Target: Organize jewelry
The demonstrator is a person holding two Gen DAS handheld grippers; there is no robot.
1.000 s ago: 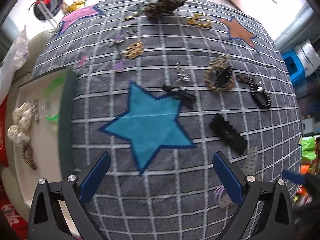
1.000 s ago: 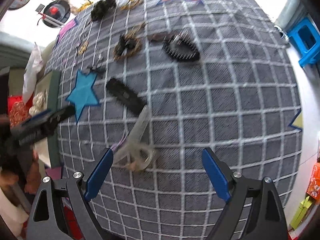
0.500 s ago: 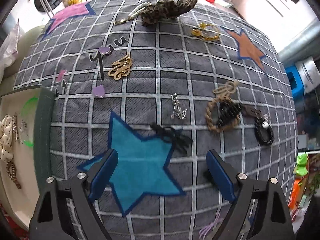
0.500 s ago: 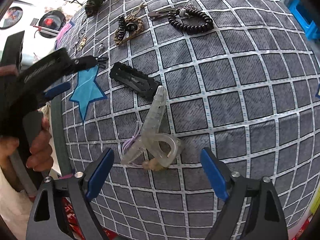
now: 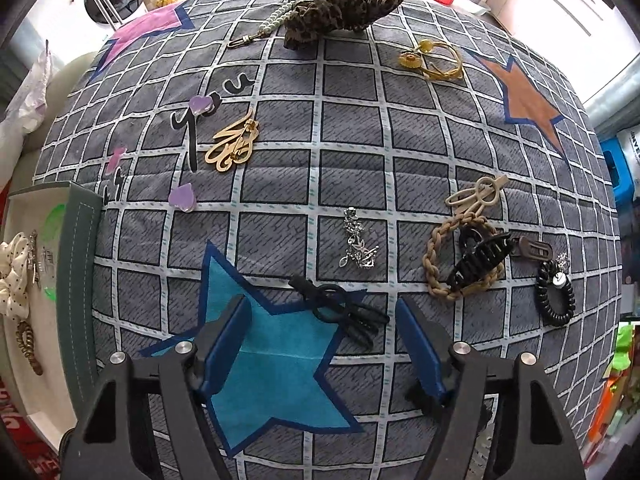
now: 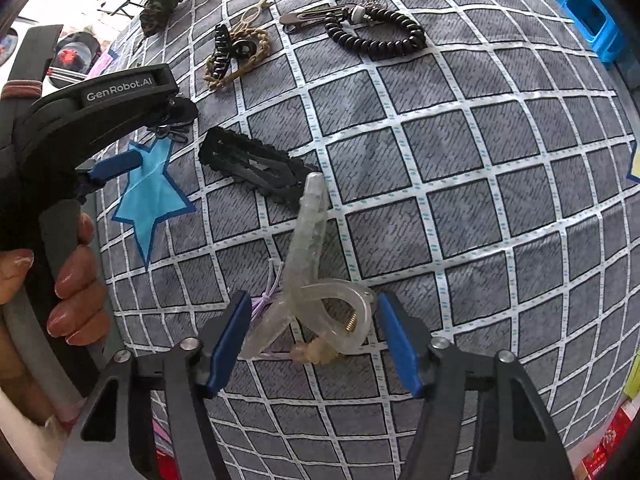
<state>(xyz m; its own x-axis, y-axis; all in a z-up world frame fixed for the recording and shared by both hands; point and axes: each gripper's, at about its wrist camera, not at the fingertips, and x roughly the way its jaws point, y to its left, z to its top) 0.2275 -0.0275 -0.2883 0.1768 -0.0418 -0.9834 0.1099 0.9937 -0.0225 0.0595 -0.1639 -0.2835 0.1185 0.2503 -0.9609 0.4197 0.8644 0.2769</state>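
Note:
Hair accessories lie scattered on a grey checked cloth (image 5: 352,168). My left gripper (image 5: 324,320) is open, its jaws on either side of a black bow clip (image 5: 340,314) on the blue star. My right gripper (image 6: 312,320) is open, its jaws flanking the looped end of a clear plastic hair clip (image 6: 312,264) with a purple thread (image 6: 266,294). A black snap clip (image 6: 256,166) lies just beyond it. The left gripper also shows in the right wrist view (image 6: 116,166), held by a hand.
A white tray (image 5: 36,392) at the left edge holds a cream scrunchie (image 5: 12,276). Farther off lie a silver brooch (image 5: 358,246), a braided band with a black claw clip (image 5: 468,264), a black coil band (image 5: 556,296), a gold clip (image 5: 234,146) and a leopard scrunchie (image 5: 344,10).
Both grippers have moved forward and down. The left one has closed in around the black bow clip; the right one has closed in around the clear clip. Both jaw gaps look narrower.

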